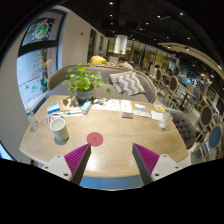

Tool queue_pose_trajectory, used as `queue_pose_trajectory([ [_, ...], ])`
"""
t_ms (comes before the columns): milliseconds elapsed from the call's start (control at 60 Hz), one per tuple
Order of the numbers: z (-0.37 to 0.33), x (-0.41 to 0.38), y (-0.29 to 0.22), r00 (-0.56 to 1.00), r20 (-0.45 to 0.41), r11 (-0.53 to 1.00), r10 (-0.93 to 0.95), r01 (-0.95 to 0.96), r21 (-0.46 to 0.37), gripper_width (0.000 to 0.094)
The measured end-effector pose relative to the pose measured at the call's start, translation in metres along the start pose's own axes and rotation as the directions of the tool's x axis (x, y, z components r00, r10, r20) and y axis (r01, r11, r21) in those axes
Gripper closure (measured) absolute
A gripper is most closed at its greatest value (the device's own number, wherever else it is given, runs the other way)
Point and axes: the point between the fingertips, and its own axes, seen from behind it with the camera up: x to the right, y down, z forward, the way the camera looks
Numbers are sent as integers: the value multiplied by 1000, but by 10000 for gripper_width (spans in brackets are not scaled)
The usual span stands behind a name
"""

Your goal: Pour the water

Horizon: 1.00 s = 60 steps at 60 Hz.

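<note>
gripper view: the gripper hangs above the near edge of a long pale wooden table, its two fingers with magenta pads spread wide apart, grasping nothing. just ahead of the fingers lies a round red coaster. to the left stands a white cylindrical cup; its contents cannot be made out. far right stands a pale cup. a leafy green potted plant sits at the far end, papers beside it.
</note>
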Motion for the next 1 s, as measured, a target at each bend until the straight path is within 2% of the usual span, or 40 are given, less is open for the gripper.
queue_pose_trajectory([
  [117,6,-14,4,1000,-5,1000,-1,1,-16,77],
  [300,2,-81,18,1000,15,999,5,-5,-37,75],
  [617,6,-290,42,979,204,999,0,7,-31,79],
  [800,37,-413,26,952,306,999,-23,14,31,77],
  [1000,103,-484,-20,955,298,989,-2,-42,142,75],
])
